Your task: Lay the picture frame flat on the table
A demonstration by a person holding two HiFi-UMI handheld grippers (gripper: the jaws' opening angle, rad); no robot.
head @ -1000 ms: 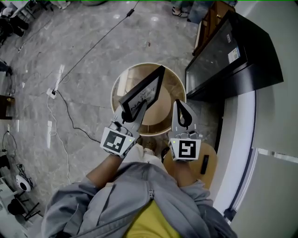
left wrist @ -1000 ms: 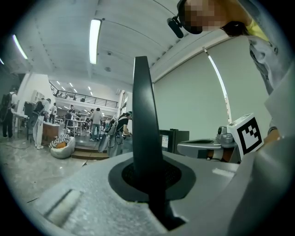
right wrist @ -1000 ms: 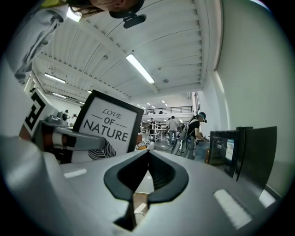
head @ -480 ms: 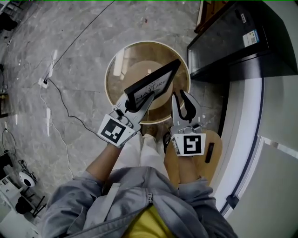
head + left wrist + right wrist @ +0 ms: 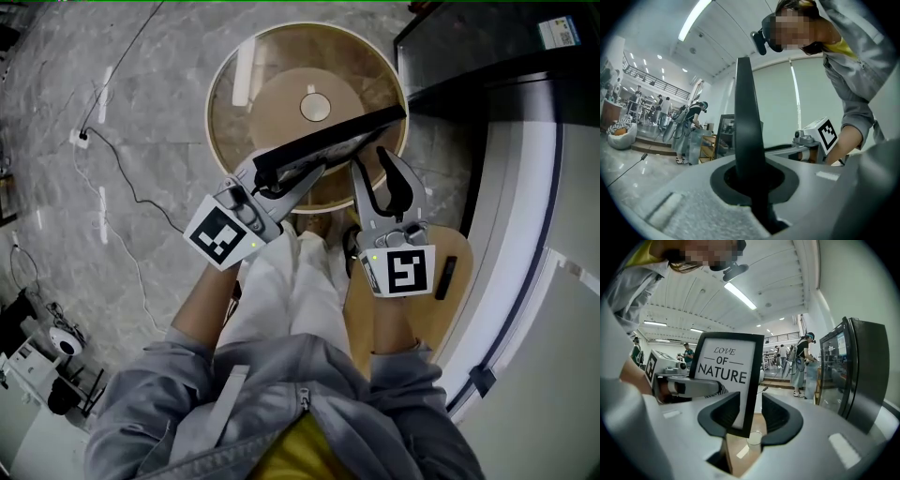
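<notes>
The black picture frame hangs tilted over the round glass table and shows edge-on in the head view. My left gripper is shut on its near left end; in the left gripper view the frame's edge rises straight out of the closed jaws. My right gripper is at the frame's right end and its jaws are opening. The right gripper view shows the frame's printed face with its lower corner between the jaws and a gap beside it.
A black glass-door cabinet stands just right of the table, also in the right gripper view. A round wooden stool with a small black object sits by my right arm. A cable crosses the marble floor at left. People stand far off.
The frame has tipped from steep to much flatter over the table, still in my left gripper. My right gripper's jaws have spread apart at the frame's right corner.
</notes>
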